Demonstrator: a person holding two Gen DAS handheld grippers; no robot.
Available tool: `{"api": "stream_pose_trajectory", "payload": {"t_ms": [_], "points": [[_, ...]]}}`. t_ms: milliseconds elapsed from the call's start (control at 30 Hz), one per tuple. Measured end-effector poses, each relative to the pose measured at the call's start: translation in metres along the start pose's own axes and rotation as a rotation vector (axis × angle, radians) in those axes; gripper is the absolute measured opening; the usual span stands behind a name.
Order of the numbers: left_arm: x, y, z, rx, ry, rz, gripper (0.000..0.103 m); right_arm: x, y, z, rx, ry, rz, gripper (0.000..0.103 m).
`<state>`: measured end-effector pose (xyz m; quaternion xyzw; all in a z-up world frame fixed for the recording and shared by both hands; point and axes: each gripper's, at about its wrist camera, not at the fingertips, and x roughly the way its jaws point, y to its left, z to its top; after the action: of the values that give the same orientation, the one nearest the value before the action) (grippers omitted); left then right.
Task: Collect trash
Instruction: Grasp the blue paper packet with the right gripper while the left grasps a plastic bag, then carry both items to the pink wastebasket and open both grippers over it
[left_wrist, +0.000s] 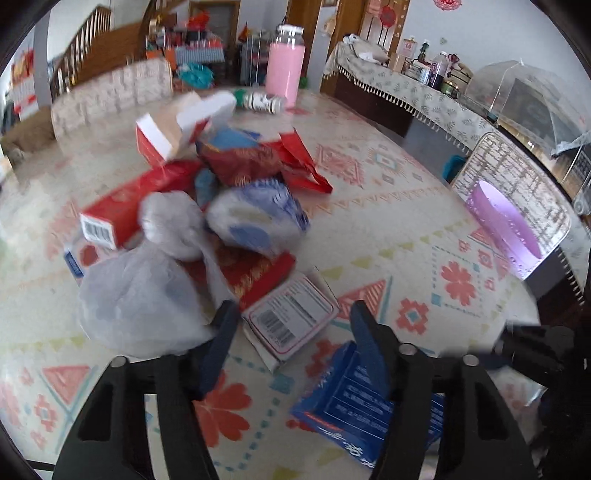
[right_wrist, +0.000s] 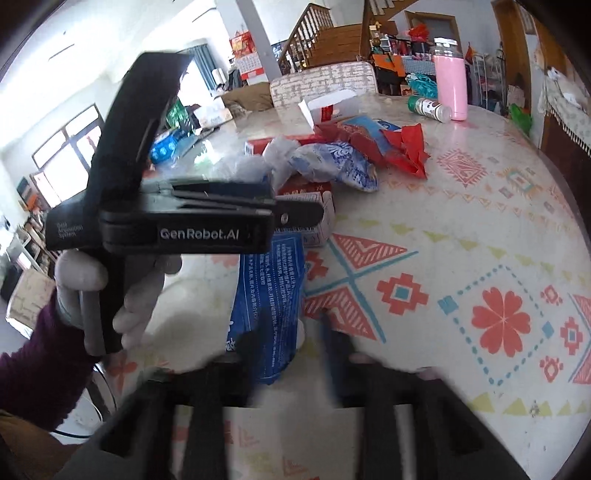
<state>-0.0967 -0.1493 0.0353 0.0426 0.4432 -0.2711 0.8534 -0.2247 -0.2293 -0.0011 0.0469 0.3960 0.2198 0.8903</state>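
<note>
Left gripper (left_wrist: 291, 325): fingers spread wide, gripping nothing, low over the table (left_wrist: 388, 206); the right finger overlaps the blue box (left_wrist: 354, 410) in view.
Right gripper (right_wrist: 291, 332): blurred; fingers apart, the blue box lying between them, contact unclear.
Trash pile (left_wrist: 221, 206): mid-table, just ahead of the left gripper; white bag (left_wrist: 144, 291), blue-white wrapper (left_wrist: 258, 218), red cartons, red wrapper (left_wrist: 243, 162), white box (left_wrist: 295, 314) with barcode.
Blue box: nearest the table edge, apart from the pile's core, beside the white box.
Pink bottle (left_wrist: 286, 62): upright at the far edge, a jar (left_wrist: 258, 100) lying just beside it.
Basket (left_wrist: 506, 225): lilac, off the table's right side.
</note>
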Motion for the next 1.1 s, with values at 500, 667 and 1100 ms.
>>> {"api": "stream_pose_trajectory", "payload": {"t_ms": [500, 667, 1100], "points": [[-0.04, 0.042, -0.001, -0.118, -0.086, 0.164, 0.068, 0.036, 0.031, 0.002, -0.072, 0.058, -0.083, 0.055], [-0.052, 0.06, -0.001, -0.126, -0.122, 0.229, 0.07, 0.028, 0.023, -0.004, -0.056, 0.05, -0.096, 0.053], [-0.024, 0.053, 0.028, 0.038, -0.09, 0.283, 0.086, 0.005, -0.007, -0.013, 0.038, 0.023, -0.103, 0.053]]}}
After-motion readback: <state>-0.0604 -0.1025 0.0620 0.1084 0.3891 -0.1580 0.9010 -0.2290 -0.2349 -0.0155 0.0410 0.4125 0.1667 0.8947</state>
